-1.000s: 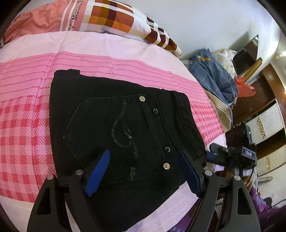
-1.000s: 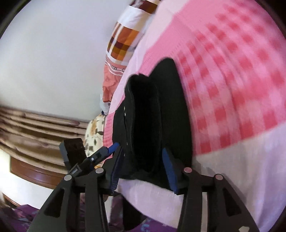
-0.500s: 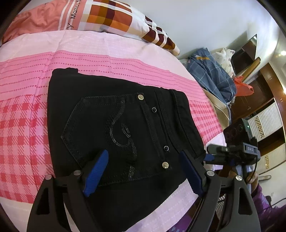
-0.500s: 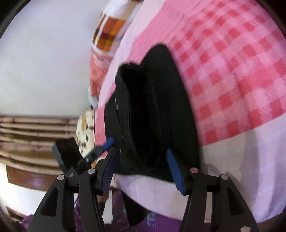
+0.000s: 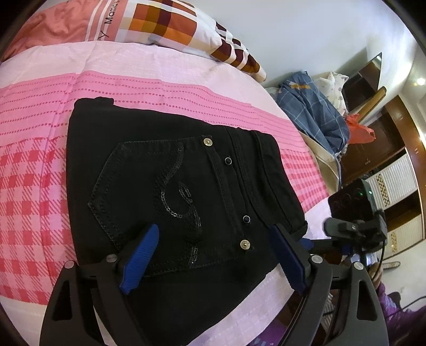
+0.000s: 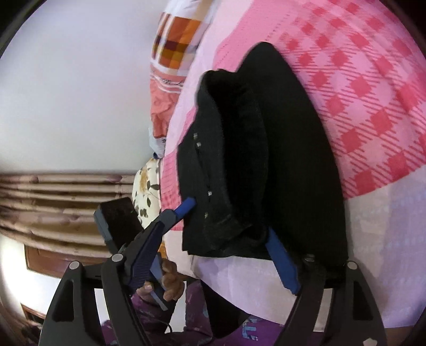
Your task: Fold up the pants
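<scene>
We lose the near edge of the black pants (image 5: 170, 186) behind the left claw (image 5: 213, 255), so their lower fold is hidden. The pillow (image 5: 149, 24) runs off the top of the left wrist view, its lettering cut short. In the right wrist view the checked bedspread (image 6: 372, 106) is smeared by blur, and the pants' inner layers sink into shadow. A hand (image 6: 165, 282) shows only in part behind the right claw (image 6: 213, 260).
</scene>
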A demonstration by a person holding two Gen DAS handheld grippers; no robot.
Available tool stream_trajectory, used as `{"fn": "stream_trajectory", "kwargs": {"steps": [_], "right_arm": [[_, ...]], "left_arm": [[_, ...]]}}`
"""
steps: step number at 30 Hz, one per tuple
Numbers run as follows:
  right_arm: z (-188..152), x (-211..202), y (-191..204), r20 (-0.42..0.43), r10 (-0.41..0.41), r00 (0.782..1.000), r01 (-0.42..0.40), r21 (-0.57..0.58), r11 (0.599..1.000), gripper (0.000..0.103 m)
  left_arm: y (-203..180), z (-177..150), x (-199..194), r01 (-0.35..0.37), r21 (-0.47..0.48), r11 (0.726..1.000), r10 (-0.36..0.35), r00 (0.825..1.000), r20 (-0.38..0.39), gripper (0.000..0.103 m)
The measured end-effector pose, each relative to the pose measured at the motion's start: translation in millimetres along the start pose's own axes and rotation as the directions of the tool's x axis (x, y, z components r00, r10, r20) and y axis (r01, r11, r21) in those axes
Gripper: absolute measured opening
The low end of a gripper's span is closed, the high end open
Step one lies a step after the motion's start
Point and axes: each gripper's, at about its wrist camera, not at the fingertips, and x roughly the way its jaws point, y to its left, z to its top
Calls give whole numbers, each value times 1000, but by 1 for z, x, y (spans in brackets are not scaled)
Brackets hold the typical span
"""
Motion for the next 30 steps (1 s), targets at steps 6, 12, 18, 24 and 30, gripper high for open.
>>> {"fn": "stream_trajectory", "kwargs": {"steps": [6, 12, 18, 24, 30], "right_arm": [[7, 7, -6, -33, -25, 999, 26, 16, 1000, 83], [-6, -1, 33, 24, -31, 999, 35, -155, 987, 74], [-1, 13, 6, -9, -170, 985, 168, -89, 982, 49], [-12, 6, 48, 34, -139, 990, 142, -312, 939, 68], [-22, 41, 63, 64, -426, 902, 390, -541, 745, 68]], "left_arm": [[5, 1, 0, 23, -23, 999, -23, 1000, 2, 86], [4, 1, -1, 15, -18, 1000, -15, 1000, -6, 86], [5, 1, 2, 15, -17, 1000, -15, 1000, -8, 86], [5, 0, 3, 17, -12, 1000, -18, 1000, -11, 86], [5, -1, 4, 16, -12, 1000, -16, 1000, -13, 86]]}}
